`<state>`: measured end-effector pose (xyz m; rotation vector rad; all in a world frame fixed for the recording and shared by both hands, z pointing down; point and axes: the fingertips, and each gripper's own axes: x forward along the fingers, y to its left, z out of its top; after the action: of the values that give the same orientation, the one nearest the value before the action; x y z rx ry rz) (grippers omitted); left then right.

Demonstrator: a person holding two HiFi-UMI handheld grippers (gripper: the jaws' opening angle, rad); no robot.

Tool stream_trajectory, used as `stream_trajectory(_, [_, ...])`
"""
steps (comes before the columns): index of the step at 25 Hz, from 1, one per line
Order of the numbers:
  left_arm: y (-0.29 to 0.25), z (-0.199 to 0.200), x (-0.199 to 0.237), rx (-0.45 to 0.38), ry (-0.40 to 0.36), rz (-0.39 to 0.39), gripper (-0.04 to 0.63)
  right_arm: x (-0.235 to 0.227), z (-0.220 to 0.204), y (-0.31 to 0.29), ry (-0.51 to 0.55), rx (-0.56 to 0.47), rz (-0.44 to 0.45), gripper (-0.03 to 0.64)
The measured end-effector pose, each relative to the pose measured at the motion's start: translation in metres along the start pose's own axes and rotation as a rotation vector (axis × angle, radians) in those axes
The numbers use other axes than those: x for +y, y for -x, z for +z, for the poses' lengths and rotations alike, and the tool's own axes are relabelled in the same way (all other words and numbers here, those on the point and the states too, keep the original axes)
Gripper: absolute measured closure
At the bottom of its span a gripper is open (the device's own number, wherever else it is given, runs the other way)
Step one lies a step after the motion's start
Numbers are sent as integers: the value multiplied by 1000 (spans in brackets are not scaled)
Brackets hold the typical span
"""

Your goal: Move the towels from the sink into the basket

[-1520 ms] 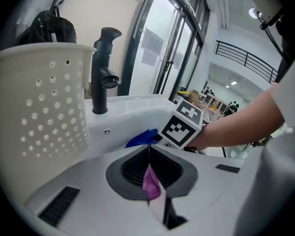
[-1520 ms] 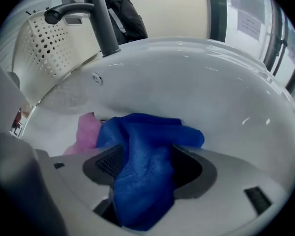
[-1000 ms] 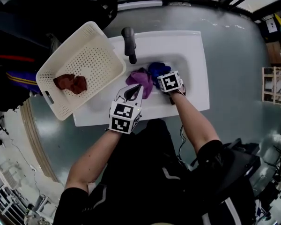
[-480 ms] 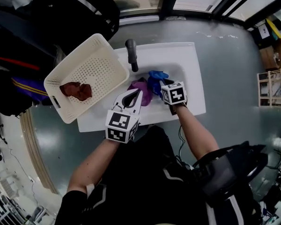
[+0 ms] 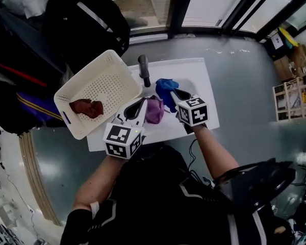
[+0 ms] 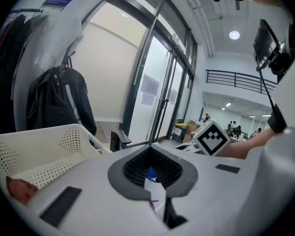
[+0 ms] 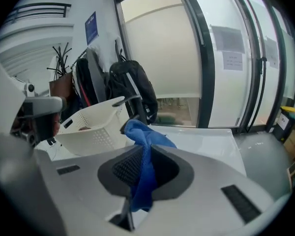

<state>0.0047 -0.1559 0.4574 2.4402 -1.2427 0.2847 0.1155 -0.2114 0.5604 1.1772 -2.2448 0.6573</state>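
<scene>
My right gripper [image 5: 173,92] is clamped on the blue towel [image 5: 164,87] and my left gripper [image 5: 147,102] pinches the purple towel [image 5: 154,111], both above the sink [image 5: 195,76], with the basket [image 5: 106,80] just beside it at left.

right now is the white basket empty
No, a reddish-brown towel lies inside the basket.

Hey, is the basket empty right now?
Not empty: a reddish-brown towel lies on the floor of the white basket.
</scene>
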Motion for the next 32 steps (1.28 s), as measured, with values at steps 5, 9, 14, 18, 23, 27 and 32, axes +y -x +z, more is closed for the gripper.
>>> stream_trajectory(5, [21, 26, 14, -74, 13, 43, 594, 29, 44, 33, 55, -92, 41, 568])
stream_trajectory(9, [48, 39, 32, -119, 12, 109, 594, 58, 74, 53, 98, -152, 98, 566])
stream_trajectory(14, [88, 46, 73, -170, 71, 234, 594, 106, 105, 51, 156, -196, 197, 568])
stream_trajectory(18, [121, 52, 98, -208, 89, 316, 594, 143, 124, 36, 209, -200, 269, 567])
stream_trajectory(23, [160, 51, 129, -241, 106, 427, 594, 187, 147, 11, 275, -203, 348, 566])
stream_trajectory(27, [185, 47, 148, -255, 121, 498, 594, 222, 160, -11, 312, -193, 414, 566])
stream_trajectory(32, [209, 40, 166, -266, 142, 567, 594, 255, 164, -40, 361, -159, 457, 566])
